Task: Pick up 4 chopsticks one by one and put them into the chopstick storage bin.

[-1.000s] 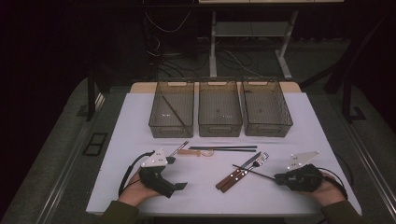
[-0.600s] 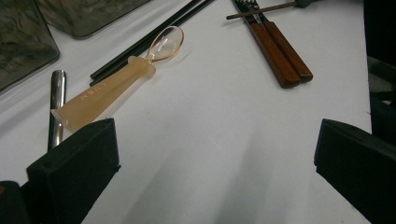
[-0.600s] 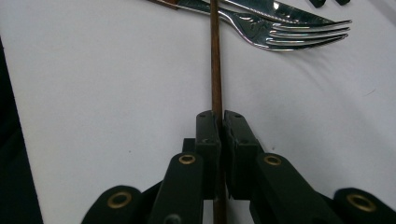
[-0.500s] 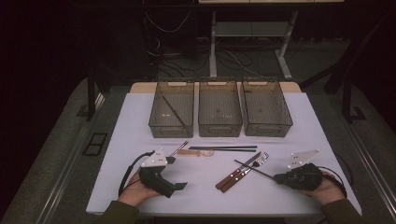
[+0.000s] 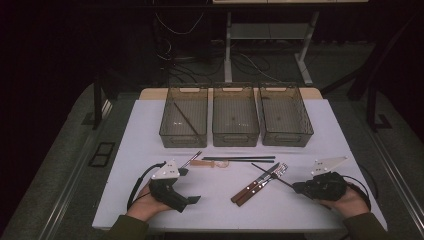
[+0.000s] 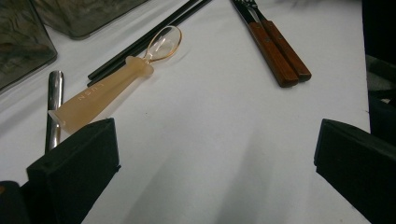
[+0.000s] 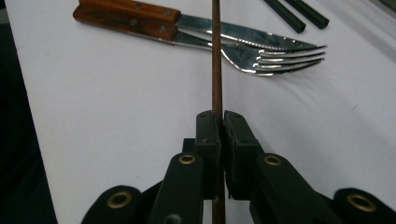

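My right gripper is shut on a thin brown chopstick, which runs forward from the jaws and crosses over a fork. In the high view the right gripper rests low at the table's front right, and the chopstick points up-left toward the wooden-handled knife and fork. My left gripper lies at the front left. Its jaws are open with bare white table between them. Ahead of it lie an amber plastic spoon and a pair of black chopsticks.
Three smoky clear bins stand in a row at the back: the left bin holds a dark stick, then come the middle bin and the right bin. A metal utensil handle lies beside the spoon. A person's hands hold both grippers at the front edge.
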`<state>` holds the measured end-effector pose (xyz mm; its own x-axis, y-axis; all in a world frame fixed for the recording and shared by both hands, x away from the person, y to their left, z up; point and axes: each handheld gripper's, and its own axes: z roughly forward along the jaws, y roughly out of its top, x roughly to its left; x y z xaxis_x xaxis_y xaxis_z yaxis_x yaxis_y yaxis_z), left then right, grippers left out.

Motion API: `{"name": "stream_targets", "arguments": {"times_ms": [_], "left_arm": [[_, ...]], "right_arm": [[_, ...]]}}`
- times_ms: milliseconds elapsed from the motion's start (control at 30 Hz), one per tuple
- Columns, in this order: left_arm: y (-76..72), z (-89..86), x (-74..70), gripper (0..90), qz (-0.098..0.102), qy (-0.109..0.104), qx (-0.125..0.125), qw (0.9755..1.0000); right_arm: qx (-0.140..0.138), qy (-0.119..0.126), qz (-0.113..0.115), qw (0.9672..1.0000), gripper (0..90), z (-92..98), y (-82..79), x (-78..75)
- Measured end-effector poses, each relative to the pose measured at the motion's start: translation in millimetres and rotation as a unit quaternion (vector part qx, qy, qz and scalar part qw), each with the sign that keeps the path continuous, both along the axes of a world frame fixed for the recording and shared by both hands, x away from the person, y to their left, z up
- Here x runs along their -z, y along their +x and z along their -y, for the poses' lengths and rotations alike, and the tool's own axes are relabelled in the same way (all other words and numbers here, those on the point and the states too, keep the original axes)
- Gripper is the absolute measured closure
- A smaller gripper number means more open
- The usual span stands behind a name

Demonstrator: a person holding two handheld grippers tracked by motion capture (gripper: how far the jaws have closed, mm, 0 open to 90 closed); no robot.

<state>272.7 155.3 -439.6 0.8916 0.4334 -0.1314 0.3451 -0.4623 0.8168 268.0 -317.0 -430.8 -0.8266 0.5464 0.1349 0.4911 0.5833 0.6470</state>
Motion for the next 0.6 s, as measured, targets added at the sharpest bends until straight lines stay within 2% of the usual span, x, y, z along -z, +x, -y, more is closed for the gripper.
{"name": "stream_targets", "arguments": {"times_ms": [300, 600], "left_arm": [[1.0, -0.5, 0.4, 0.0, 0.001, 0.004, 0.002, 1.0], [1.2, -0.8, 0.5, 0.0, 0.002, -0.001, -0.002, 1.0]], "right_arm": [[0.012, 0.024, -0.005, 0.9996, 85.5, -4.4, 2.0, -6.3], [0.025, 0.049, 0.01, 0.9984, 85.4, -13.5, 8.2, -16.1]]}}
